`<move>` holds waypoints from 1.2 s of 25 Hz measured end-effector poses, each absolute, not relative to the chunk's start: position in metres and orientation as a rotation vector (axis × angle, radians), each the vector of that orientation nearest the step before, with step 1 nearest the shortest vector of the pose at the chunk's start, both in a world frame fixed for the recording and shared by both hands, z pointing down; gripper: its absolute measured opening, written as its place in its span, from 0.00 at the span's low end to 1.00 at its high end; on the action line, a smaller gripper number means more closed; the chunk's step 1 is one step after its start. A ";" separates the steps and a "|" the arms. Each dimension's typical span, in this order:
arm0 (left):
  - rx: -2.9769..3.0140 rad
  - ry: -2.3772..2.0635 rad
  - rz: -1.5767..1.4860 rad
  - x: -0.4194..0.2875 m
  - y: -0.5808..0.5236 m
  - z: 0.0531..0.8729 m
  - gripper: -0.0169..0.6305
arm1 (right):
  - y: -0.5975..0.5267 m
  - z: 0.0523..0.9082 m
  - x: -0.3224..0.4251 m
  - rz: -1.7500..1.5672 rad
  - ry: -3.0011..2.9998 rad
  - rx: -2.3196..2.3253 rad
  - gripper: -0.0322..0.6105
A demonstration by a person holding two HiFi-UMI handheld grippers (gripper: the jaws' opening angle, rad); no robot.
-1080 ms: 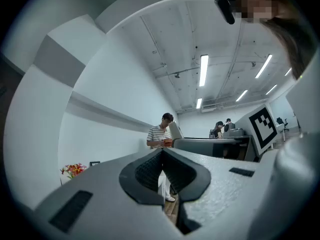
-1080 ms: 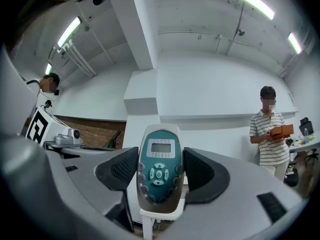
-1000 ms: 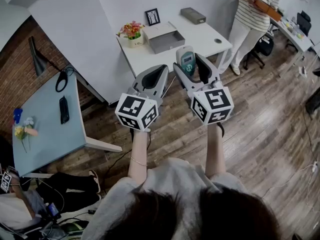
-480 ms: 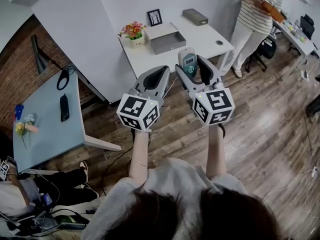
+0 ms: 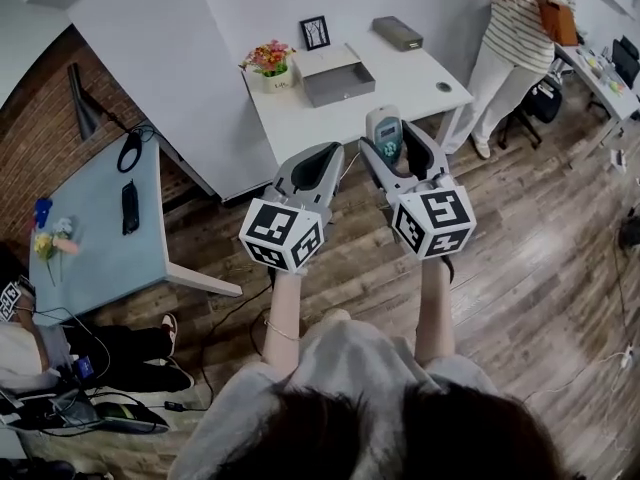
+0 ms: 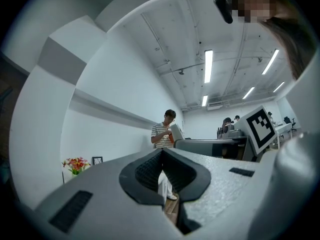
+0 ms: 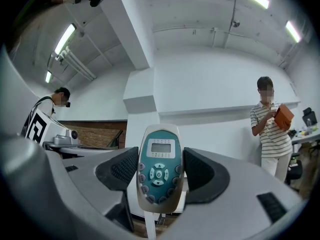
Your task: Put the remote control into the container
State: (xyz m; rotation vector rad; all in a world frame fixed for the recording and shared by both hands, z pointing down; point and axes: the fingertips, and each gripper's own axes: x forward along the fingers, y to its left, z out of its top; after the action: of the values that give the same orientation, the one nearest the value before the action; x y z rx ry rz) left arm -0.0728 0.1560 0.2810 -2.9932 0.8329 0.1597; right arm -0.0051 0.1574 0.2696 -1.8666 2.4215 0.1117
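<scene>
Step in hand: carry phase. The remote is already grasped but not yet delivered.

- Right tool [image 7: 159, 173]: jaws closed on the silver-grey remote control with a teal button face and small display [image 7: 157, 159]. The remote stands upright between the two dark ribbed pads, its display end above them and the button face toward the tool's camera. The grip falls on the lower half of the body.
- Left tool [image 6: 162, 176]: jaws drawn together, nothing between them. It is raised alongside the right tool and looks idle.
- Shallow grey rectangular container [image 5: 345, 95]: sits open on the white desk [image 5: 420, 68]. The remote is in the air, well short of the container on the person's side, out past the desk's near edge, and touches nothing but the pads.
- Also on the desk: a white pot of orange and pink flowers [image 5: 268, 63] just beside the container on its left, a small black picture frame [image 5: 316, 32] behind it, and a dark grey flat box [image 5: 398, 33] behind it to the right.

Judgement: the next move calls for bringing the right tool forward until the remote is over the container's opening. The remote is then tipped from upright toward flat and lowered inside the walls before the jaws part. Released upright, it would probably topple against the rim.
</scene>
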 end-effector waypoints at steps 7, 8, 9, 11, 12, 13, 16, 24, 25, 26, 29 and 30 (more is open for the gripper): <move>-3.001 0.862 0.119 -0.070 0.144 0.293 0.03 | 0.147 0.280 0.002 0.085 2.434 -1.857 0.49; -3.000 0.862 0.117 -0.069 0.140 0.294 0.03 | 0.142 0.281 0.003 0.083 2.433 -1.855 0.49; -2.999 0.862 0.121 -0.068 0.135 0.293 0.03 | 0.137 0.281 0.004 0.082 2.435 -1.852 0.49; -2.999 0.864 0.131 -0.067 0.124 0.293 0.03 | 0.124 0.281 0.005 0.084 2.443 -1.843 0.49; -3.001 0.862 0.132 -0.067 0.117 0.293 0.03 | 0.118 0.280 0.006 0.088 2.448 -1.838 0.49; -3.003 0.856 0.129 -0.066 0.111 0.294 0.03 | 0.112 0.279 0.007 0.093 2.452 -1.834 0.49; -3.009 0.830 0.114 -0.060 0.092 0.296 0.03 | 0.093 0.277 0.017 0.108 2.455 -1.844 0.49; -3.048 0.793 0.099 -0.042 0.045 0.304 0.03 | 0.048 0.286 0.030 0.093 2.476 -1.848 0.49; -3.049 0.788 0.097 -0.041 0.038 0.304 0.03 | 0.042 0.286 0.030 0.099 2.478 -1.849 0.49; -3.049 0.784 0.098 -0.040 0.032 0.304 0.03 | 0.035 0.286 0.031 0.109 2.482 -1.857 0.49; -3.055 0.777 0.103 -0.036 0.014 0.305 0.03 | 0.017 0.289 0.033 0.143 2.510 -1.893 0.49; -3.058 0.777 0.101 -0.035 0.009 0.307 0.03 | 0.012 0.290 0.033 0.145 2.517 -1.896 0.49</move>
State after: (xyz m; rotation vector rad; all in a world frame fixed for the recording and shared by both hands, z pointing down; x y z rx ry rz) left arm -0.0353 0.0087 0.3065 -3.0584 0.7767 0.1015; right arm 0.0328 0.0123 0.2905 -1.8964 2.5173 0.1450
